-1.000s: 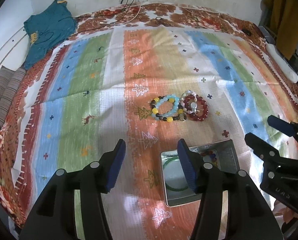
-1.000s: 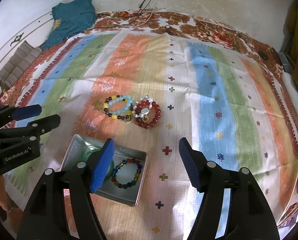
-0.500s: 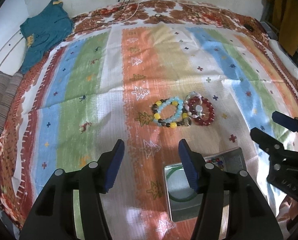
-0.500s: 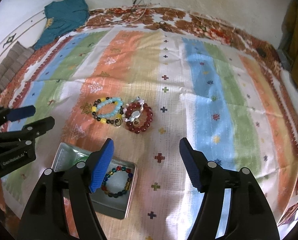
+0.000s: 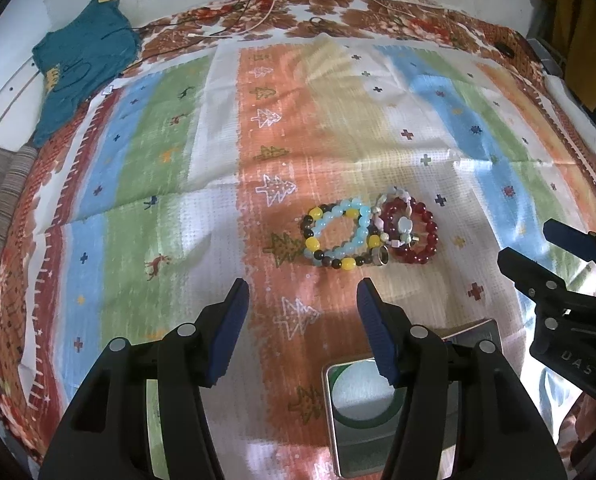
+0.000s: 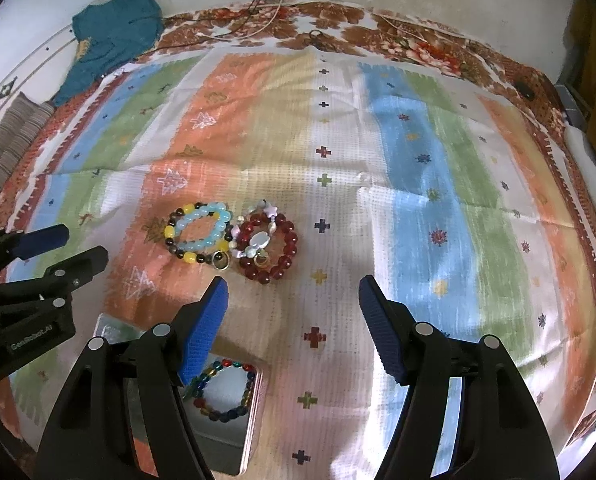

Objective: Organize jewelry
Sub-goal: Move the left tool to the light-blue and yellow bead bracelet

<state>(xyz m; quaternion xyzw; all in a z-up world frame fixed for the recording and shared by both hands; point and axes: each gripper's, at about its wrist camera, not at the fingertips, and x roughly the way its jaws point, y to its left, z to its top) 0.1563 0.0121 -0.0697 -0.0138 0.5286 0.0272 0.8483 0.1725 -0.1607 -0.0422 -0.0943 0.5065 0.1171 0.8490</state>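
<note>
A pile of bead bracelets lies on the striped cloth: a light-blue one inside a yellow-and-dark one (image 5: 338, 236) (image 6: 200, 234), and a dark red one with pale charms (image 5: 412, 232) (image 6: 268, 248). A metal tin (image 5: 486, 334) (image 6: 234, 440) sits nearer me; it holds a green bangle (image 5: 362, 412) and a multicoloured bead bracelet (image 6: 222, 388). My left gripper (image 5: 302, 332) is open and empty, left of the tin and short of the pile. My right gripper (image 6: 292, 328) is open and empty, above the tin's right edge, short of the red bracelet.
A striped cloth (image 6: 418, 168) covers a floral bedspread. A teal garment (image 5: 82, 64) and folded brown fabric (image 5: 2, 204) lie at the far left. Cables (image 6: 266, 20) run along the back. A white object (image 5: 578, 120) lies at the right edge.
Both grippers moved forward toward the bracelet pile. The tin has slid lower in both views. Both stay open and empty.
</note>
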